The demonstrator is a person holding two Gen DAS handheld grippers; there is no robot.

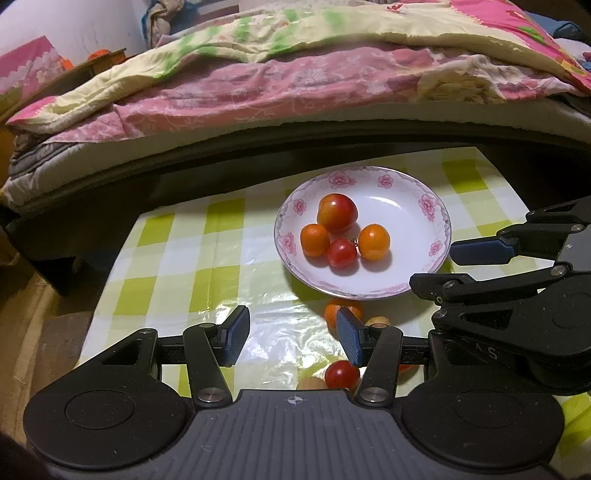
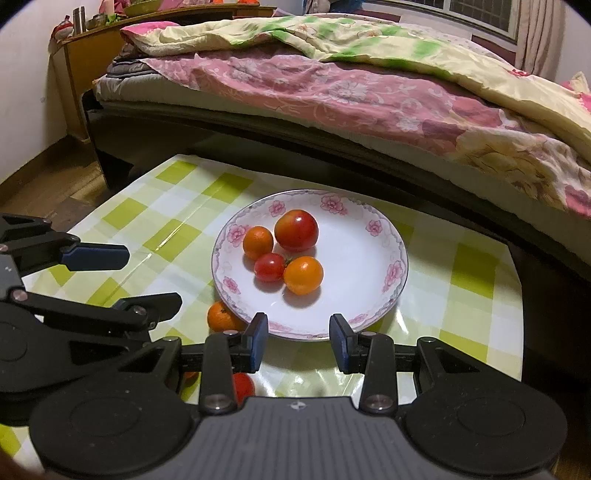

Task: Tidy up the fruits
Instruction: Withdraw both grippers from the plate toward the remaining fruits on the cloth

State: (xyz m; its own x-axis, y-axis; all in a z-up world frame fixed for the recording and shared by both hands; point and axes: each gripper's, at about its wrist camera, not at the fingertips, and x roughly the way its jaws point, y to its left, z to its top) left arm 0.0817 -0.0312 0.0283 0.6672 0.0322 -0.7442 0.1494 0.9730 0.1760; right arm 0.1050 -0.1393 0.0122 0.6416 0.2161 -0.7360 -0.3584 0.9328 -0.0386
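Note:
A white plate with pink flowers (image 1: 424, 221) (image 2: 373, 258) holds a large red fruit (image 1: 337, 212) (image 2: 296, 229), two small oranges (image 1: 374, 242) (image 2: 303, 275) and a small red tomato (image 1: 342, 252) (image 2: 269, 266). Loose on the table near its front rim lie an orange (image 1: 334, 308) (image 2: 221, 316), a red tomato (image 1: 341, 373) (image 2: 243, 386) and pale fruits (image 1: 312, 383). My left gripper (image 1: 291, 338) is open and empty above the table, left of the loose fruit. My right gripper (image 2: 298, 341) is open and empty at the plate's front rim.
The table has a green and white checked plastic cover (image 1: 177, 258) (image 2: 461, 288). A bed with pink and yellow quilts (image 1: 295, 74) (image 2: 351, 85) runs close behind it. A wooden desk (image 2: 96, 33) stands at the far left. The floor (image 2: 44, 184) lies left of the table.

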